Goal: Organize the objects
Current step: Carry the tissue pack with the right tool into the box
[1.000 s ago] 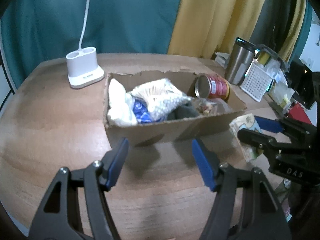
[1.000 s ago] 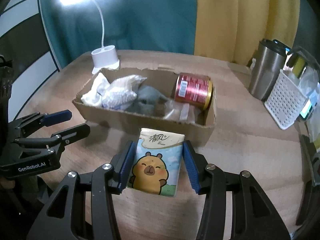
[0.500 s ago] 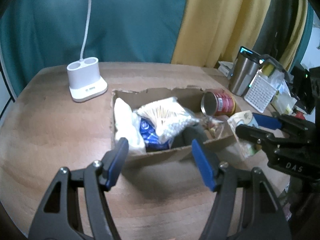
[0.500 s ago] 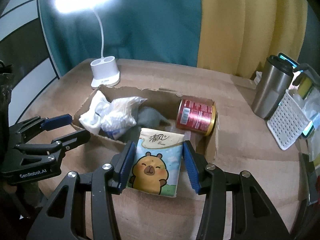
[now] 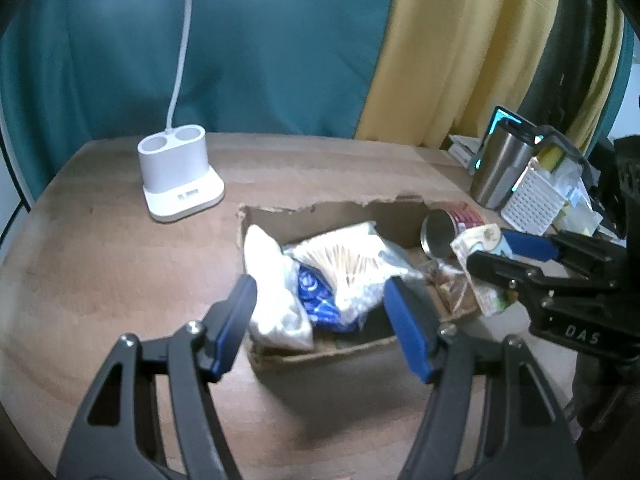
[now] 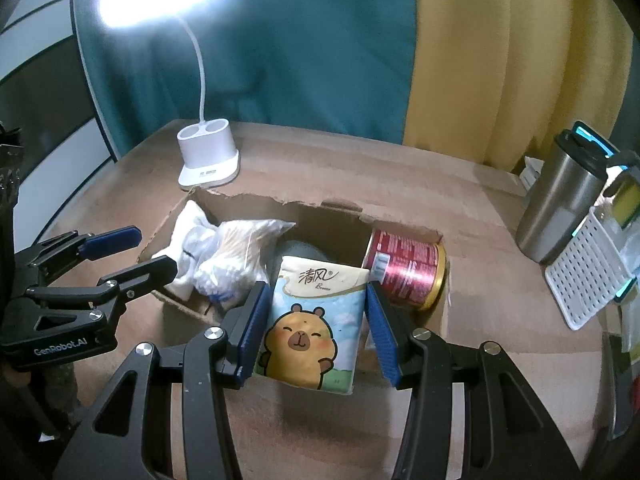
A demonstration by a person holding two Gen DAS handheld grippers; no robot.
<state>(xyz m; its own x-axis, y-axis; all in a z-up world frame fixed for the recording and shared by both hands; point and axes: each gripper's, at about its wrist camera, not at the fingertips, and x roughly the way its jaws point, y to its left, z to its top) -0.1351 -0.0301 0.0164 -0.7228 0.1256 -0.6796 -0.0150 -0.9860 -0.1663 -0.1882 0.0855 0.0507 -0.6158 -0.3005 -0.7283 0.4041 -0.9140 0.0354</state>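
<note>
An open cardboard box sits on the wooden table. Inside lie a white cloth, a clear bag of cotton swabs, a blue packet and a red can on its side. My right gripper is shut on a tissue pack with a cartoon capybara, held above the box's near right part; it also shows in the left wrist view. My left gripper is open and empty above the box's near left side.
A white lamp base stands behind the box on the left. A steel tumbler and a white perforated basket with clutter stand at the right. Teal and yellow curtains hang behind the table.
Both grippers have risen and moved forward over the box. The tissue pack, before in front of the box's near wall, now hangs above its inside.
</note>
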